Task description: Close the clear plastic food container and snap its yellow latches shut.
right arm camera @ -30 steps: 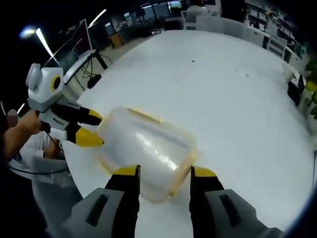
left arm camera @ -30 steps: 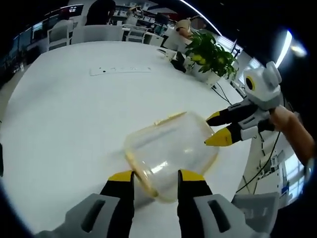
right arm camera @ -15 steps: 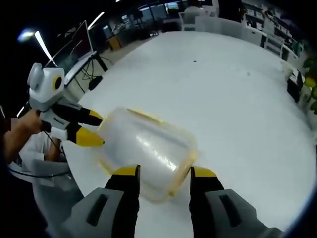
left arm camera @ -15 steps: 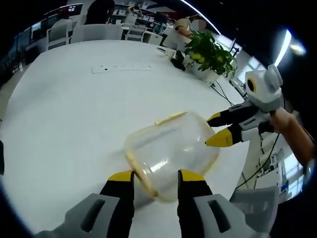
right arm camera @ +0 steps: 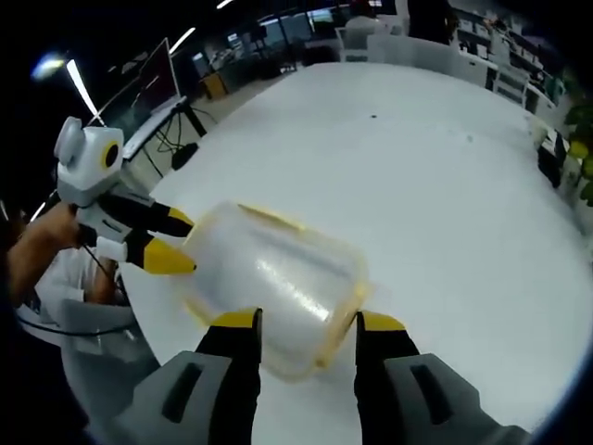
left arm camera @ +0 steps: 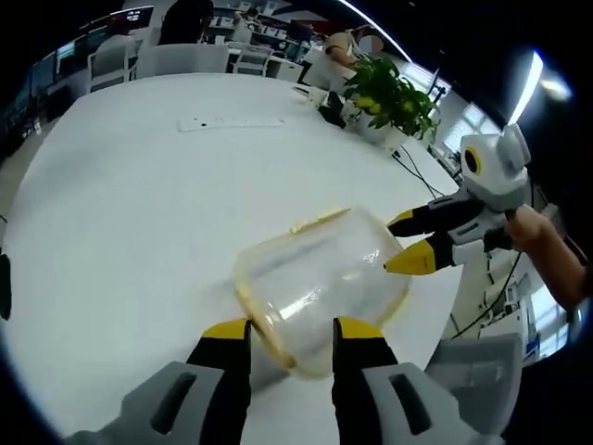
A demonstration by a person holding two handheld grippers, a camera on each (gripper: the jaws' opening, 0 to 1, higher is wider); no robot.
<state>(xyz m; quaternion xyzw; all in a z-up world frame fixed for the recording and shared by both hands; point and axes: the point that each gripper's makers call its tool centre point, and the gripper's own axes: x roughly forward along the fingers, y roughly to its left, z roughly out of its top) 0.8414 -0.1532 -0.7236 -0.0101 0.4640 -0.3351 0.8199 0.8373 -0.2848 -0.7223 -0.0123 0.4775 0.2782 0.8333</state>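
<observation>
Between both tools (left arm camera: 291, 330), clear container (left arm camera: 320, 278).

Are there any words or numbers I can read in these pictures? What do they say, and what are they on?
No words or numbers can be read.
The clear container, held between the left gripper and the right gripper: no label shows.
The flat white strip far off on the white table: small dark marks, too small to read.
The screens in the office at the back: too blurred to read.
</observation>
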